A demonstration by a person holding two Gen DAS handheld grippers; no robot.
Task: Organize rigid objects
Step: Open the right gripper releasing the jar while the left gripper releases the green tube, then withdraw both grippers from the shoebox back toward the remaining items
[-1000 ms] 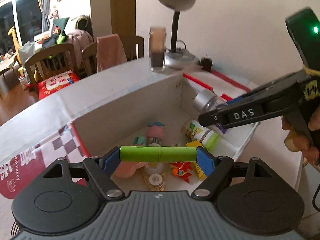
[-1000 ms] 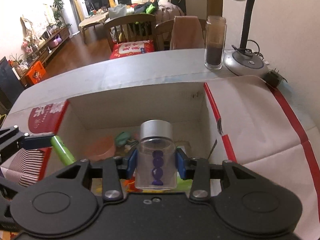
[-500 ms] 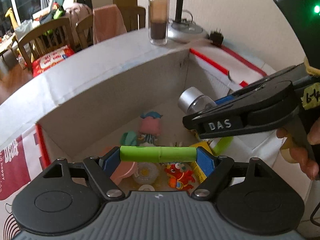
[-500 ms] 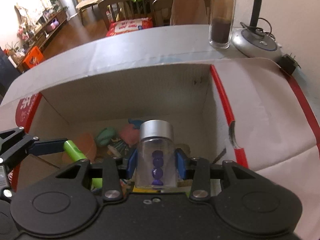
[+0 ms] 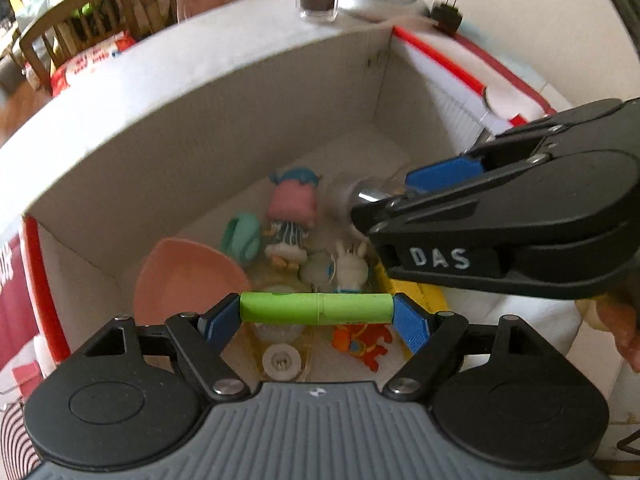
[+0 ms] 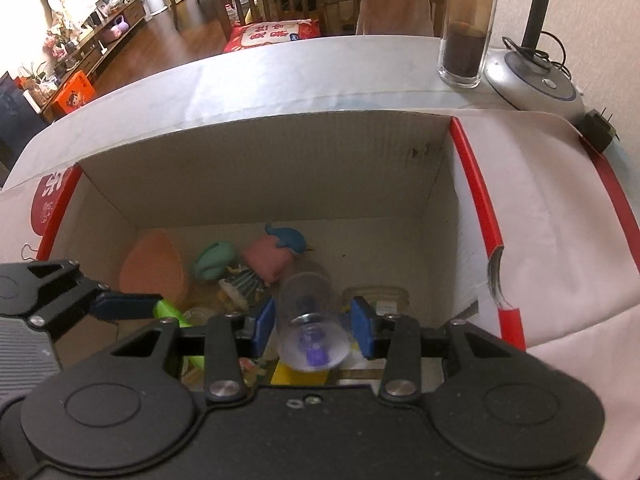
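Both tools hang over the open cardboard box (image 6: pixel 280 168), each bringing something to drop in. The left tool (image 5: pixel 316 309) has its pads clamped on the two ends of a green tube (image 5: pixel 316 308), which lies crosswise between them above the toys on the box floor. The right tool (image 6: pixel 312 326) stands part open; the clear jar (image 6: pixel 310 320) with purple bits inside sits tipped between the pads, its bottom toward the camera, and the pads seem clear of its sides, so it looks loose or slipping out.

To do this step well, keep the right tool low and inside the box walls so the jar drops a short way and lands on bare floor behind the pink toy (image 6: pixel 268 258), not on the figures. The left tool should hold back until the right one is clear, since the two sit close together.

The red-edged right flap (image 6: pixel 480 216) and the near wall are the edges to mind. The back right corner has the most open room.
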